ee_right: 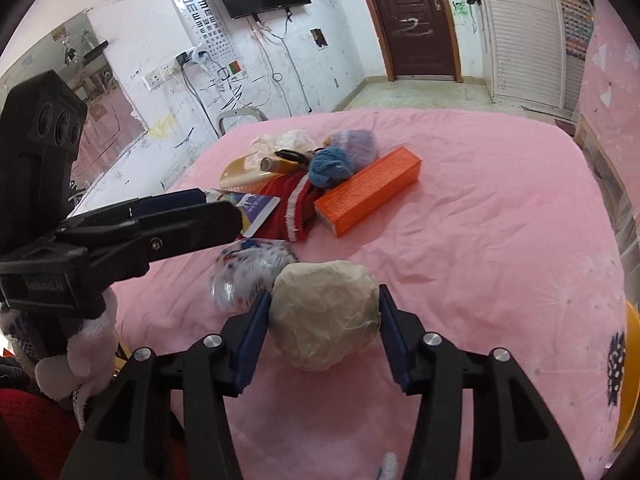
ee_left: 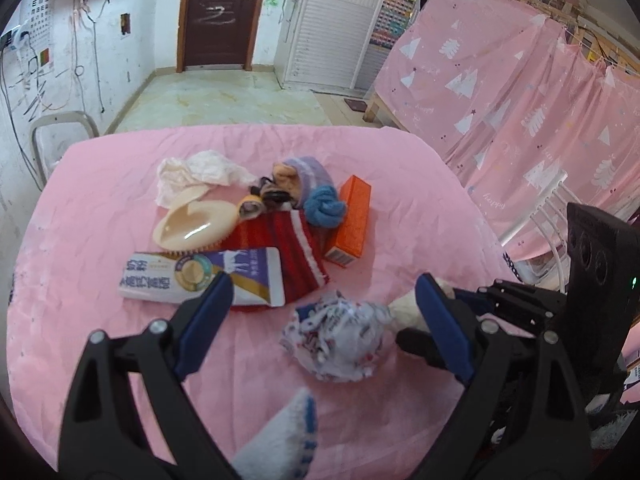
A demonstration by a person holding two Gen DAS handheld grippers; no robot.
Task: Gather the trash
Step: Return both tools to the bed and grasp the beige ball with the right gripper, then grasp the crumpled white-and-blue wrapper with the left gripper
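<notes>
Bed cover [ee_left: 400, 184]: a pink sheet fills the middle of both views; its near edge is cut off by the frames.
Pile [ee_left: 280, 216]: in the centre of the cover, things overlap, so several are half hidden.
Orange box [ee_right: 368, 194]: long, lying flat at the right side of the pile, touching the red striped knit [ee_left: 288, 248].
Milk carton [ee_left: 200, 276]: flattened, white and purple; the left pad covers its near corner.
Beige brush [ee_left: 192, 228]: beside the carton, its far part under white crumpled paper [ee_left: 196, 172].
Left gripper [ee_left: 324, 292]: jaws wide apart and holding nothing; the printed plastic wrapper [ee_left: 336, 340] lies on the cover between them, nearer the right pad. Whether that pad touches it, I cannot tell.
Right gripper [ee_right: 324, 308]: jaws half closed, both blue pads pressing on the beige paper ball [ee_right: 324, 312], which sits just beside the wrapper.
Gloved hand [ee_right: 84, 344]: white knit, only partly visible under the left tool.
</notes>
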